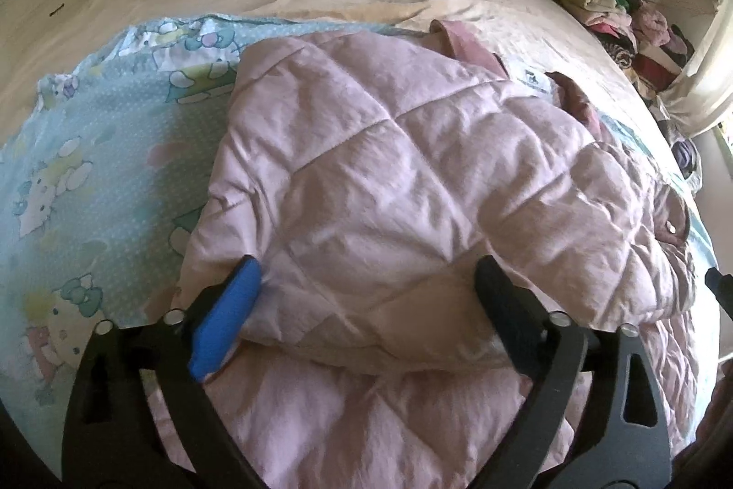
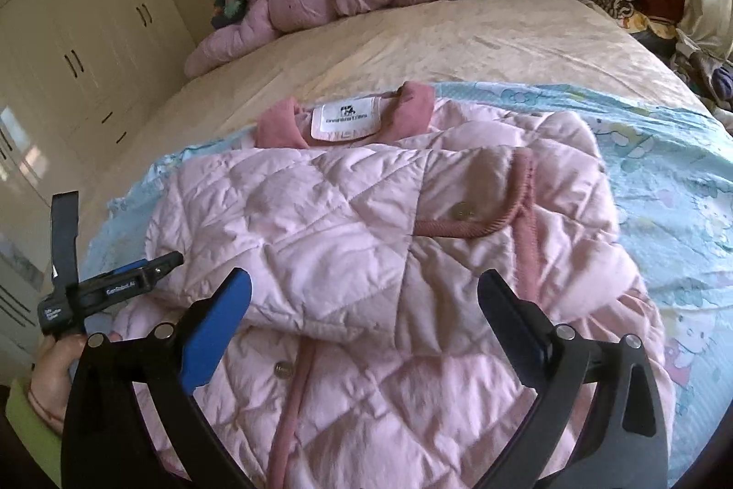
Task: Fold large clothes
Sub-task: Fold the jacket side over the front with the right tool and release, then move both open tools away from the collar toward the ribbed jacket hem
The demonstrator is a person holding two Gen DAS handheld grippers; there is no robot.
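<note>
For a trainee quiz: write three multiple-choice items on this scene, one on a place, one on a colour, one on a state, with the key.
1. Where does the quilted jacket lie?
A. on the cartoon-print sheet on the bed
B. on the floor
C. inside the wardrobe

2. What colour is the jacket's collar?
A. green
B. darker pink
C. black

3. How does the right gripper stand?
A. clamped on a sleeve
B. shut on nothing
C. open, holding nothing

Key: 1 A, the printed sheet shows around the jacket on both sides. 2 B, the collar around the white label is a deeper pink than the quilted body. 3 C, the fingers stand wide apart over the jacket with no cloth pinched.
</note>
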